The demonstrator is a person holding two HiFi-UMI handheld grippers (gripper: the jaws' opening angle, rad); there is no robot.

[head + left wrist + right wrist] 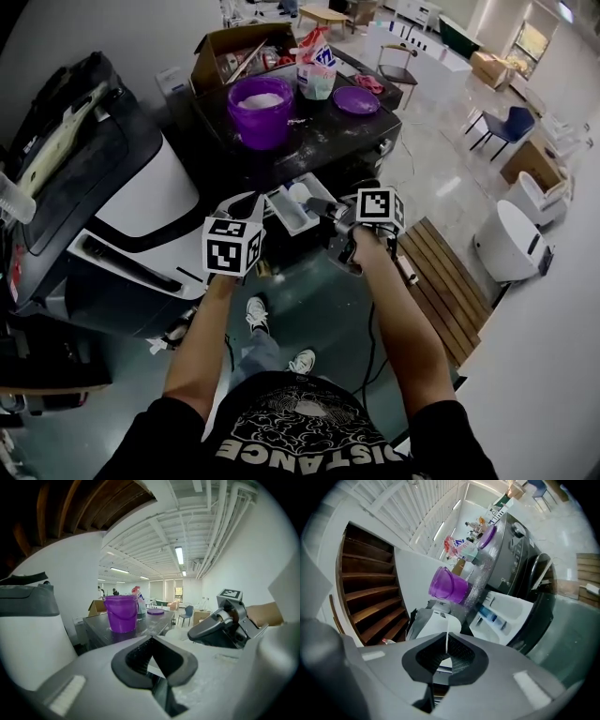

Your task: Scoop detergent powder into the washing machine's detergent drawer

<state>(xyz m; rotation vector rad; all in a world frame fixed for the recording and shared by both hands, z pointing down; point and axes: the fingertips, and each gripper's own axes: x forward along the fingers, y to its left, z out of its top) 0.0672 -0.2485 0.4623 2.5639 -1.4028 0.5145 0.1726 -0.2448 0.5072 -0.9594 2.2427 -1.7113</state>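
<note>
Holding shut on nothing, left gripper [153, 662] sits below the purple bucket [261, 120] of powder and just beside the open detergent drawer [282, 209]. Right gripper [446, 652], at the drawer's far side, is likewise closed and empty. Judged stage: scooping not begun. Next move requires finding a scoop, none visible.

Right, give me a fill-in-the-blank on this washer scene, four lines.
1. The bucket on the washer is ____.
2. Its lid is ____ the bucket.
3. The drawer stands ____.
4. The right gripper holds a scoop over the ____.

Missing words: purple; off; open; drawer.
</note>
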